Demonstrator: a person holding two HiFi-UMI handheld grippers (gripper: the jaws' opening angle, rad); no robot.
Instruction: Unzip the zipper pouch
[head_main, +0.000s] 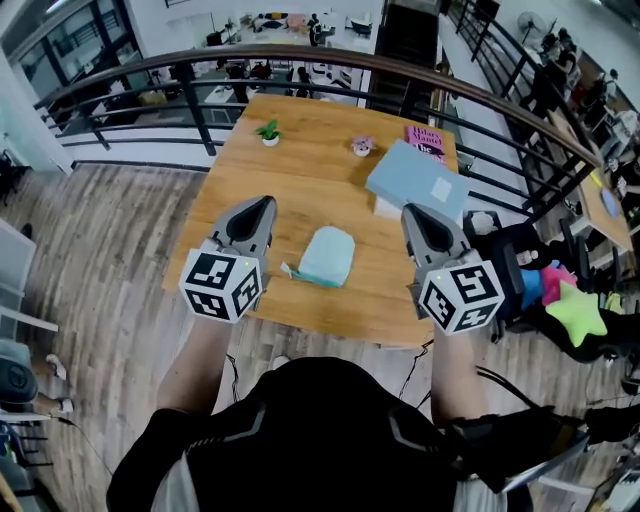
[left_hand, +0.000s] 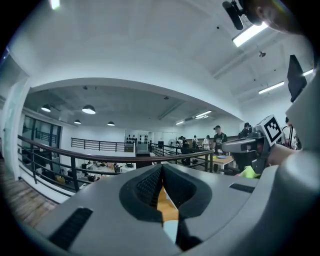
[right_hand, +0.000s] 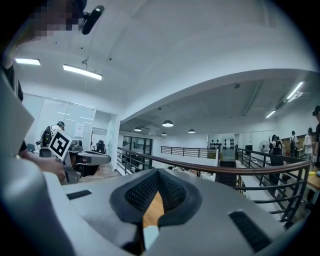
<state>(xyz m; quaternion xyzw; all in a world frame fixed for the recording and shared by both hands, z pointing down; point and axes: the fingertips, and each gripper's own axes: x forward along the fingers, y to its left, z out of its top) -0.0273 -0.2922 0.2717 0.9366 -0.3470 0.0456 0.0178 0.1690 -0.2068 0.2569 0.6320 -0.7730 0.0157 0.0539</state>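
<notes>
A light teal zipper pouch (head_main: 328, 256) lies on the wooden table (head_main: 300, 170) near its front edge, a zipper pull sticking out at its lower left. My left gripper (head_main: 262, 208) hovers to the left of the pouch, jaws shut with nothing between them. My right gripper (head_main: 412, 214) is held to the right of the pouch, also shut and empty. Both point away from me, above the table. In the left gripper view the closed left gripper (left_hand: 161, 172) shows only table through a thin slit. The right gripper view frames the right gripper (right_hand: 157, 176) the same way.
A light blue book (head_main: 418, 181) over a pink one (head_main: 427, 141) lies at the table's right. A small potted plant (head_main: 269, 132) and a small pink figure (head_main: 362, 146) stand at the back. A curved railing (head_main: 330, 62) runs behind. Colourful items (head_main: 565, 300) lie right of the table.
</notes>
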